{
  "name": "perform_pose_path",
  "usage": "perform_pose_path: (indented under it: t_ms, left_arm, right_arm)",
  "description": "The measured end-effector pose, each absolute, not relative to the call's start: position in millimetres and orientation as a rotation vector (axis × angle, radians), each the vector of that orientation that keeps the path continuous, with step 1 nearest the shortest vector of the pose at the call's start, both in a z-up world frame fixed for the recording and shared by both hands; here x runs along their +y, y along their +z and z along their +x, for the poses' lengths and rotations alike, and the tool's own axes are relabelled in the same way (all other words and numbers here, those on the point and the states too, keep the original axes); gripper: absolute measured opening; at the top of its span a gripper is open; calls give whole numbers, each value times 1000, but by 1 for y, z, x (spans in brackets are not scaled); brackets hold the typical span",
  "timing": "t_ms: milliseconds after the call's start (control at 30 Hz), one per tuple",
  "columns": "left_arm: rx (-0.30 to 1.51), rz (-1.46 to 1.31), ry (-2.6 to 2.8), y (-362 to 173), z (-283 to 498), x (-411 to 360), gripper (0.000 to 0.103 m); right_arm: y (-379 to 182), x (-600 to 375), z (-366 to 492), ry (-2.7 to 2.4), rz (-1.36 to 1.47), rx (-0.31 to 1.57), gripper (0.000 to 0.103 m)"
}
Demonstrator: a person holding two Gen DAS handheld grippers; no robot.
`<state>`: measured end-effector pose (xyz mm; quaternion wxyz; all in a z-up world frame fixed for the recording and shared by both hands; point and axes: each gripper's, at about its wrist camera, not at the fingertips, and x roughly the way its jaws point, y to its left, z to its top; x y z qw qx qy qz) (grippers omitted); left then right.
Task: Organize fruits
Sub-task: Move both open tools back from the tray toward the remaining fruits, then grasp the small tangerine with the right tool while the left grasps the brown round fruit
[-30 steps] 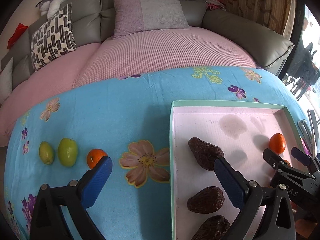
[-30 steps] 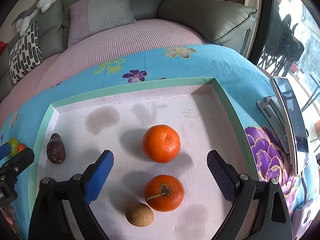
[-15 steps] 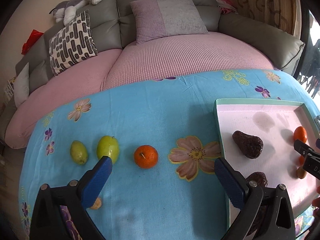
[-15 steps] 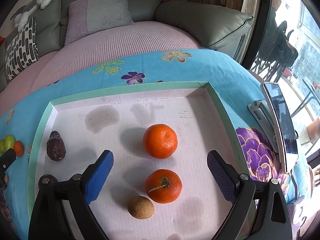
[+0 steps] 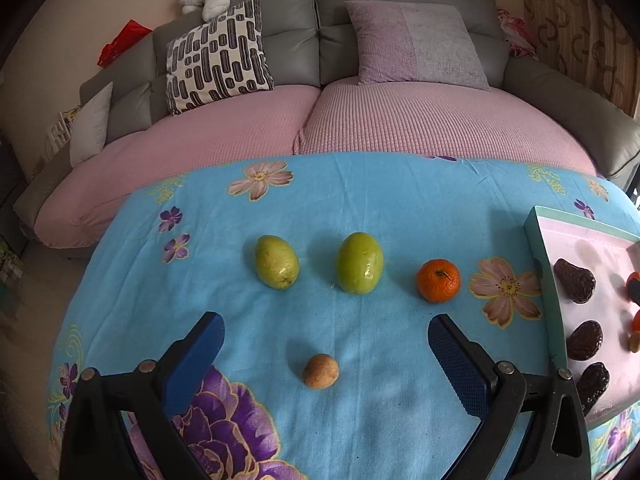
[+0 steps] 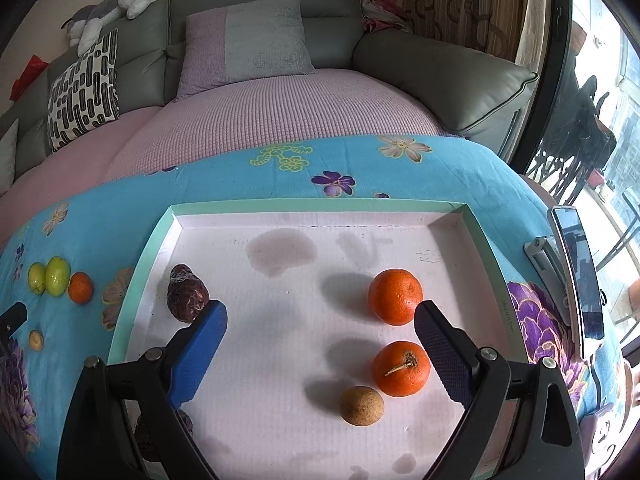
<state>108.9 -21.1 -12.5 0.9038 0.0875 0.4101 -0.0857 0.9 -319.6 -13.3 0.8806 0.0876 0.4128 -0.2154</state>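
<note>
On the blue flowered cloth (image 5: 400, 208) lie two green fruits (image 5: 277, 262) (image 5: 359, 268), an orange (image 5: 438, 280) and a small brown round fruit (image 5: 320, 371). My left gripper (image 5: 326, 350) is open just above the brown fruit, which sits between its blue pads. The green-rimmed tray (image 6: 320, 204) holds two oranges (image 6: 395, 297) (image 6: 401, 368), a brown round fruit (image 6: 361, 405) and dark wrinkled dates (image 6: 186, 299). My right gripper (image 6: 320, 340) hangs open over the tray's middle, holding nothing.
A grey sofa (image 5: 400, 8) with a pink cover (image 5: 400, 120) and cushions stands behind the table. A phone on a stand (image 6: 576, 272) sits at the table's right edge, beside the tray. A window lies further right.
My left gripper has swung left, away from the tray, until the loose fruits on the cloth sit ahead of it. My right gripper has drifted left over the tray, and both stayed open.
</note>
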Motion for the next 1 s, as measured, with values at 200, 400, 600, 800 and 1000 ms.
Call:
perform_pose_path:
  t_ms: [200,400,600,800,1000]
  left_arm:
    - [844,19,-182,1,114,14,103]
    - [846,-83,-168,7,116,35,103]
    - [863,-124,-137,5,119,50,102]
    - [942,-116,-158,-20,124,43,102]
    - [1062,-103,-187,-57,131,28,99]
  right_arm:
    - [-15,-299,14,-351,202,841,95]
    - [-10,-279,21,-243,261,807,95]
    - [-1,-256,26,-200,236,769,95]
    - [5,-232,38,-111,221,749,95]
    - [-10,-203,65,-27,185,824,84]
